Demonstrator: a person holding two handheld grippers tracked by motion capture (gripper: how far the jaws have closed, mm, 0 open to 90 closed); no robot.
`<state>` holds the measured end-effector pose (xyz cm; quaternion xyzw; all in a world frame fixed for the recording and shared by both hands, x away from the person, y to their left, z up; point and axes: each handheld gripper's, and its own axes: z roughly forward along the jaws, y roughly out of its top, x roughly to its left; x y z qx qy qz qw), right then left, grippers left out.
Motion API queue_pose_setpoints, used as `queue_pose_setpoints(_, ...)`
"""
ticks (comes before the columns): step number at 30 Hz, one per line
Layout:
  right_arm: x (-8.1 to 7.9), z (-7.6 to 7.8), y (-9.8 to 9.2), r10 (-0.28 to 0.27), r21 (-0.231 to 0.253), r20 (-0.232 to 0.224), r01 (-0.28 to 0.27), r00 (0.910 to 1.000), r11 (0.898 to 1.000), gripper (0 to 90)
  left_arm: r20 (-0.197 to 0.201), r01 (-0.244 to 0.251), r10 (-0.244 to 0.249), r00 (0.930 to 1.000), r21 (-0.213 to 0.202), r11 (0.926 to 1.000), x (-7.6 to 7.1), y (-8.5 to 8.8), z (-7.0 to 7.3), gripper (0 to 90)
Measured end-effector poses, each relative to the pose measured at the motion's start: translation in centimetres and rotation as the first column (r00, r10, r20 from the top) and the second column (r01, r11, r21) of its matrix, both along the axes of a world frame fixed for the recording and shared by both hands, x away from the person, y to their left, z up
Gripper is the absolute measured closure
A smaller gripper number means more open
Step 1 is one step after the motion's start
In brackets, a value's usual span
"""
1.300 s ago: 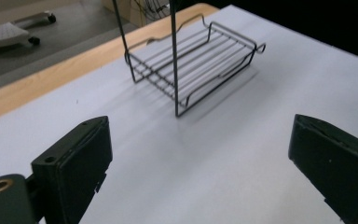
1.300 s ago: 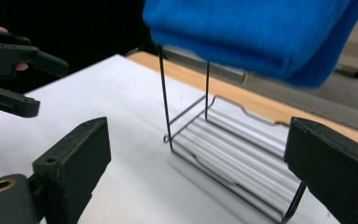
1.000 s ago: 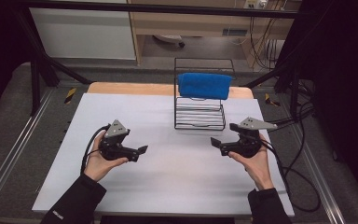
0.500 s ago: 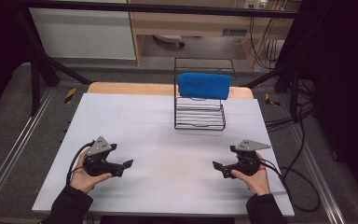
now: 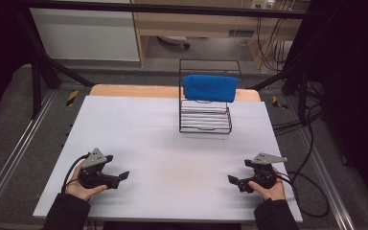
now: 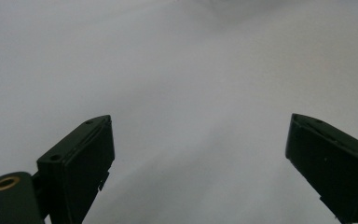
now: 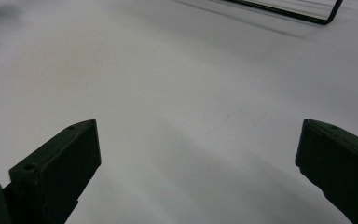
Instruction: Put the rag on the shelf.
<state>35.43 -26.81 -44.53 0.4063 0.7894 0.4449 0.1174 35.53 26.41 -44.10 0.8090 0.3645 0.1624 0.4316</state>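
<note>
Resting low at the near corners of the white bench [image 5: 172, 143], both hand-held grippers stand with jaws spread and nothing between them.

Left hand-held gripper [image 5: 123, 176] sits at the near left, held by a hand [image 5: 79, 188], jaws pointing right; its own view confirms a wide gap over bare bench surface. Right hand-held gripper [image 5: 233, 180] sits at the near right, jaws pointing left, likewise parted and empty. A blue towel [image 5: 210, 87] lies well apart from both, at the far centre-right of the bench, draped over the top of a black wire rack [image 5: 206, 122]. It is folded into a thick rectangular pad of bright blue, soft-textured, and hangs down over the rack's front face. A corner of the rack's base wire [image 7: 326, 18] shows at the top of the right gripper view.
</note>
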Motion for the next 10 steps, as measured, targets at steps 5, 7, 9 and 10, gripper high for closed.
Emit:
queue_pose_setpoints(5, 0.02, -0.23, -0.41, -0.009, -0.004, -0.005, 0.009, 0.9999, 1.0, 0.8, -0.003, -0.005, 0.005, 1.0, 0.003, 1.0, -0.12, 0.22, -0.31, 7.9)
queue_pose_setpoints(7, 0.01, -0.36, -0.37, -0.005, -0.013, -0.009, 0.004, 0.9999, 1.0, 0.8, -0.007, -0.006, 0.006, 1.0, 0.003, 1.0, -0.11, 0.29, -0.41, 7.9)
queue_pose_setpoints(9, 0.0, -0.41, -0.28, 0.0, -0.017, -0.017, 0.0, 0.9999, 1.0, 0.8, -0.007, -0.007, 0.007, 0.9999, 0.006, 1.0, -0.1, 0.35, -0.46, 7.9)
queue_pose_setpoints(10, -0.04, -0.43, -0.22, -0.003, -0.013, -0.023, 0.003, 0.9997, 1.0, 0.8, -0.008, -0.009, 0.009, 0.9999, 0.003, 1.0, -0.09, 0.38, -0.47, 7.9)
